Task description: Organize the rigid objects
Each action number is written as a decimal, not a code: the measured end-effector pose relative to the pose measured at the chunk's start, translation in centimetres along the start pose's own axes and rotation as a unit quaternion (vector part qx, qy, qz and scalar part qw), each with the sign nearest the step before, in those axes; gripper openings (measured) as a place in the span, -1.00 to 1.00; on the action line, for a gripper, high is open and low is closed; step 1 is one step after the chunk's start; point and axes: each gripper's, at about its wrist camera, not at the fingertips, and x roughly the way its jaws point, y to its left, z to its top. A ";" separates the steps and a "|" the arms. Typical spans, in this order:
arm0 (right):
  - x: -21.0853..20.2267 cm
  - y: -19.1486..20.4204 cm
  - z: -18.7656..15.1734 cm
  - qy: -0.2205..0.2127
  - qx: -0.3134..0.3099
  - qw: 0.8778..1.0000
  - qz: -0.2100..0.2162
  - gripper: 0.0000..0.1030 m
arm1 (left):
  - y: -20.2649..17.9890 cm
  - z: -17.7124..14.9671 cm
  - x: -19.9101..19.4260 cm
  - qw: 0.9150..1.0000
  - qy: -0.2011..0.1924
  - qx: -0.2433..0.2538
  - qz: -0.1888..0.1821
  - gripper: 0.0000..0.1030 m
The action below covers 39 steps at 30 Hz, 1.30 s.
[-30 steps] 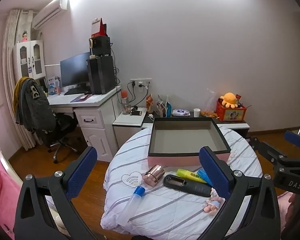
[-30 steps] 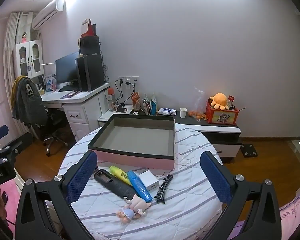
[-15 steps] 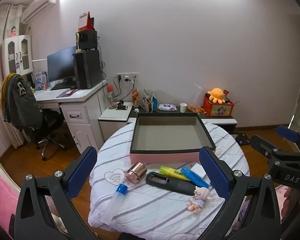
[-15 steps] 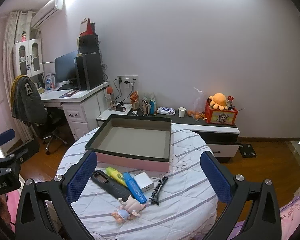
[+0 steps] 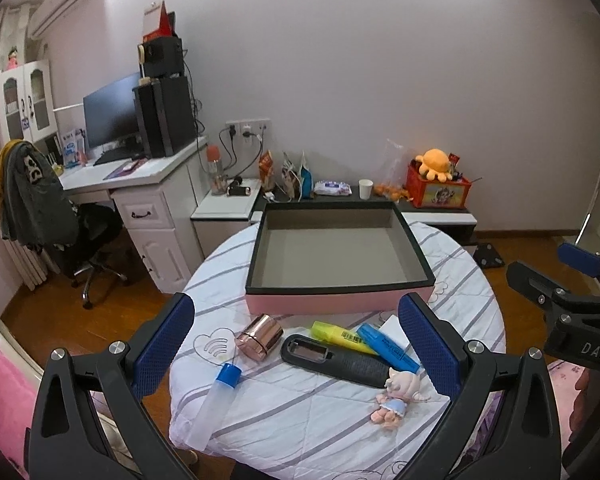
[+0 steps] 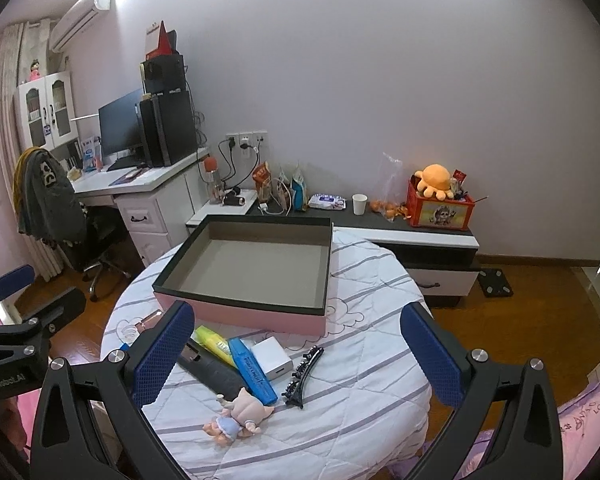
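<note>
A pink box with a black rim (image 5: 336,304) (image 6: 260,316) sits empty at the back of the round table. In front of it lie a copper-coloured cylinder (image 5: 259,342), a clear tube with a blue cap (image 5: 218,400), a black remote-like object (image 5: 336,365) (image 6: 216,372), a yellow marker (image 5: 340,336) (image 6: 214,344), a blue marker (image 5: 386,348) (image 6: 252,370), a white block (image 6: 272,357), a black hair clip (image 6: 303,376) and a small doll (image 5: 396,394) (image 6: 240,416). My left gripper (image 5: 296,348) and right gripper (image 6: 296,356) hover open above the near items, holding nothing.
The table wears a white striped cloth (image 6: 360,400) and drops off to wooden floor all round. Behind stand a white desk (image 5: 140,184) with a monitor, an office chair (image 5: 60,216) and a low cabinet (image 6: 420,240) with a cup and an orange plush toy.
Both views have moved closer to the table and slightly down; the left view has swung right, centring the box. Nothing on the table has moved.
</note>
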 end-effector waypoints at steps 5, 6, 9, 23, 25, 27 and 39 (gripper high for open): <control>1.4 -0.4 0.2 0.014 0.002 1.000 0.000 1.00 | -0.5 0.1 1.4 1.000 0.013 0.005 0.004 1.00; 1.6 -0.5 0.2 0.016 0.002 1.000 0.000 1.00 | -0.6 0.1 1.6 1.000 0.014 0.005 0.004 1.00; 2.2 -0.6 0.4 0.024 0.004 1.000 -0.002 1.00 | -0.9 0.3 2.1 1.000 0.019 0.009 0.006 1.00; 2.9 -0.7 1.3 0.023 0.003 1.000 0.002 1.00 | -0.2 1.4 2.5 1.000 0.010 0.007 0.015 1.00; 2.7 -0.6 1.7 0.016 0.000 1.000 0.005 1.00 | 0.2 1.8 1.9 1.000 -0.003 0.003 0.019 1.00; 2.5 -0.3 2.2 0.008 -0.003 1.000 0.007 1.00 | 0.6 2.3 1.1 1.000 -0.017 -0.001 0.024 1.00; -0.9 2.3 5.4 -0.064 -0.027 0.998 0.006 1.00 | 1.9 4.0 -2.3 0.996 -0.077 -0.007 0.046 1.00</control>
